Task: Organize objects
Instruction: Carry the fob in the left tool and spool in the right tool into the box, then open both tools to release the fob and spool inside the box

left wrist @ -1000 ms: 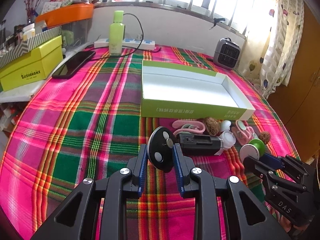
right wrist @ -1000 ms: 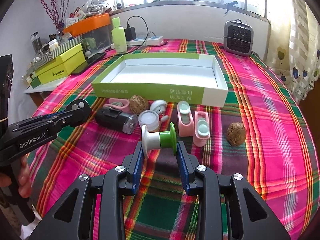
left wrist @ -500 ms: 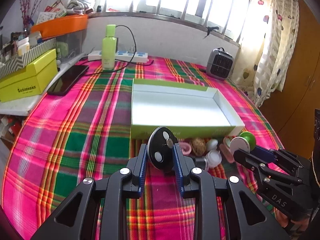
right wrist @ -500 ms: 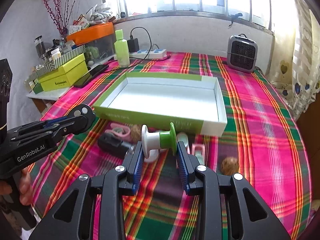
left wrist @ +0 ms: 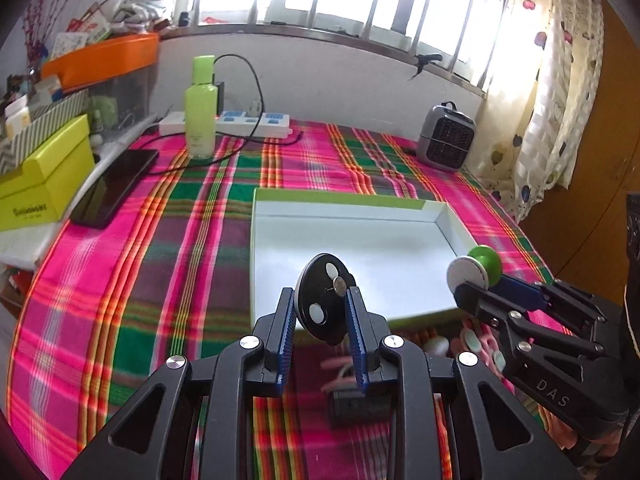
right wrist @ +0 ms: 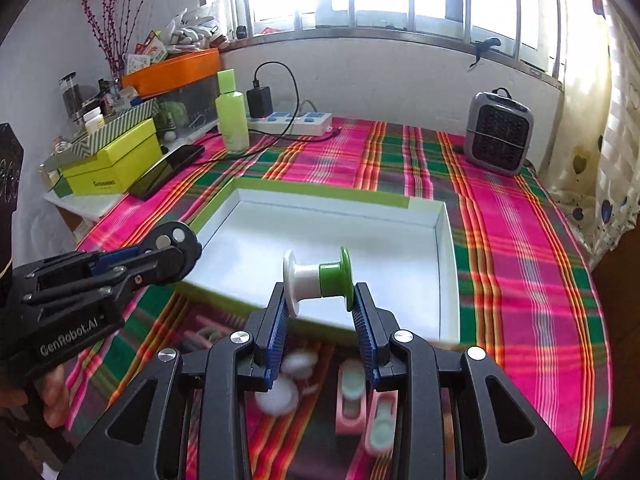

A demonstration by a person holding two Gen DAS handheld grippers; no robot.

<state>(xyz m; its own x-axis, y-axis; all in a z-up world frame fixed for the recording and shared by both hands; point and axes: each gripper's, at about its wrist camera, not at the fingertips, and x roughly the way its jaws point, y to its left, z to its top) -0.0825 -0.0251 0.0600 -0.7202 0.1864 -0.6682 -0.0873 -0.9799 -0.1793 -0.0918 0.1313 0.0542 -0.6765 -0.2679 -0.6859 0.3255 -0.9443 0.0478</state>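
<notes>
Tongs over the white box (left wrist: 448,224): my left gripper (left wrist: 322,308) pinches the black disc (left wrist: 324,300) by its flat faces, my right gripper (right wrist: 318,300) clamps the green-and-white spool (right wrist: 318,276) end to end above the near wall. Both look light, rigid and smooth, liable to slip.

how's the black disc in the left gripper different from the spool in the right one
The disc is flat, black, with pale round spots on its face; the spool is a thin shaft with two flanges, half white, half green. The left gripper pinches the disc across its thin edges, so its jaws sit narrow; the right gripper clamps the spool end to end on its flanges, jaws wider. Both are held in the air at the near side of the white box.
</notes>
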